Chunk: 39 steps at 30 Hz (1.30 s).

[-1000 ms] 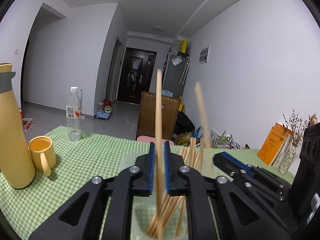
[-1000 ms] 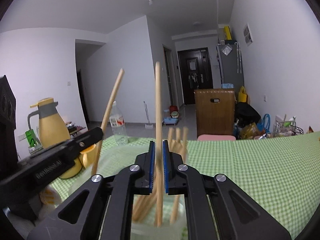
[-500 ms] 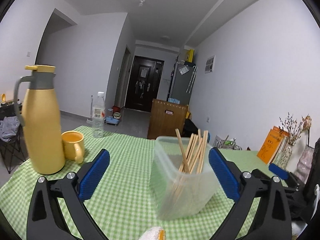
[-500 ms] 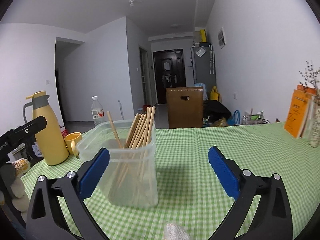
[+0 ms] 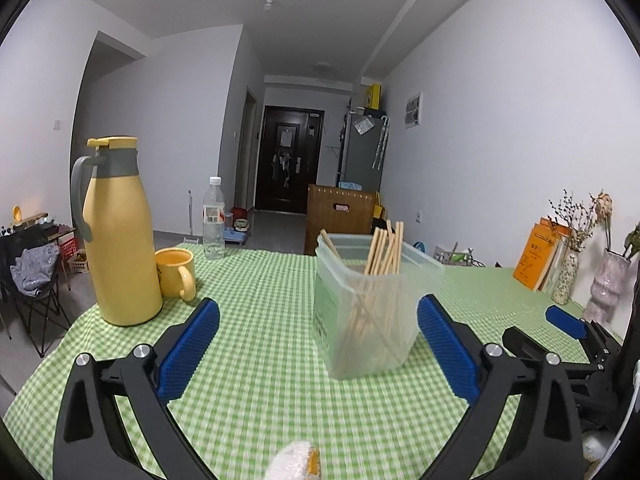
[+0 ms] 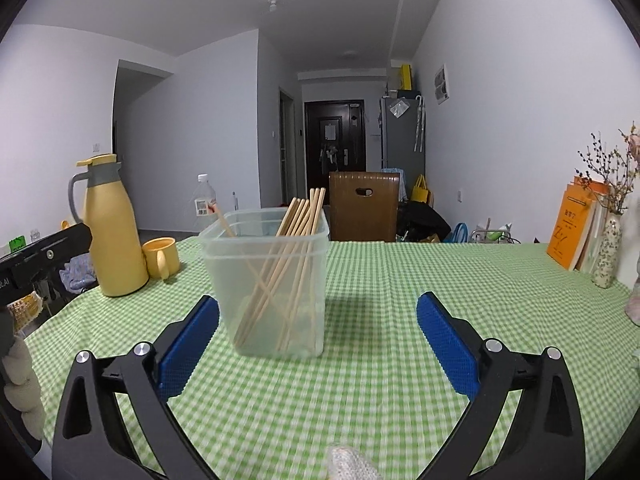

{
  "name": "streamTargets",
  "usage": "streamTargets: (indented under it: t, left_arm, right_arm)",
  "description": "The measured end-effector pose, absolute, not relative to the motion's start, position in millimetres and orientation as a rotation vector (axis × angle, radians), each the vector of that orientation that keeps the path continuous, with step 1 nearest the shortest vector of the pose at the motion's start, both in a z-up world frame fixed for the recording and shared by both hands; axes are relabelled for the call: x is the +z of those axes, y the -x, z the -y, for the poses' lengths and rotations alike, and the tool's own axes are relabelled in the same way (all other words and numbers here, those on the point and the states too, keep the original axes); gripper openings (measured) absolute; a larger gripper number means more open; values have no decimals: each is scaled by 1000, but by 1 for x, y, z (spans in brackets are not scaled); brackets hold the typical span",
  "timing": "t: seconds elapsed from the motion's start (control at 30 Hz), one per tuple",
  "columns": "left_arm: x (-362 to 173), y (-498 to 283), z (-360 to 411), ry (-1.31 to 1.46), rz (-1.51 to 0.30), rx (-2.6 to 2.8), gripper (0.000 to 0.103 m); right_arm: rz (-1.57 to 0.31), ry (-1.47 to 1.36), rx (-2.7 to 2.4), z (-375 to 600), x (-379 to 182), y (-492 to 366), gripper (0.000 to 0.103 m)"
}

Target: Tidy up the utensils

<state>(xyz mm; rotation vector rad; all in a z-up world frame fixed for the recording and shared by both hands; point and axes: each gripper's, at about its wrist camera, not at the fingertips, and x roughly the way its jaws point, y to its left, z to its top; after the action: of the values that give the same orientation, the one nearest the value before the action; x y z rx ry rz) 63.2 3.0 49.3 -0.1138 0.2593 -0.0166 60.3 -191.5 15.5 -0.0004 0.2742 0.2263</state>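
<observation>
Left wrist view: left claw point(image 5: 318, 344) jaws wide apart, nothing between the pads. Clear plastic bin point(image 5: 362, 308) sits at 12 o'clock on the counter point(image 5: 260, 288), chopsticks point(image 5: 386, 250) standing bundled inside, one leaning off to 10. Yellow jug point(image 5: 120, 236) and mug point(image 5: 175, 267) at 10 o'clock, water bottle point(image 5: 213, 224) behind. Right claw point(image 5: 568, 322) visible at 3 o'clock.

Right wrist view: right claw point(image 6: 318, 340) also spread, empty. Bin point(image 6: 270, 280) at 11 o'clock, just beyond the left pad.

Handling guess: chopsticks light, stiff, thin, smooth wood; likely to roll or pivot, so pinch mid-shaft or near the upper ends. Bin is light and could tip.

Green checked cloth covers the counter. Books point(image 6: 572, 232) and vase point(image 6: 608, 254) at 2 o'clock; hallway, dark door point(image 6: 334, 148) at 12.
</observation>
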Motion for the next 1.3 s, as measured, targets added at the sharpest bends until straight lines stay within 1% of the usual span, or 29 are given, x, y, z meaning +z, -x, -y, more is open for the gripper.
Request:
streamTargets:
  t: [0.2,0.43,0.8,1.3]
  left_arm:
    - [35,-46,-5,127,-305,-4,96]
    - [19,-29,-4,110,-316,1,96]
    - [-10,-20,0,82,-362,13,96]
    - [-18,-25,-7,105,-386,17,96]
  right_arm:
    - [-310,-3,220,194,6,-42,95]
    - [-334,-12,222,198,0,-25,95]
    - [-363,6,245,196,-11,-12,95]
    - [-393,7,228,195,-22,-17,95]
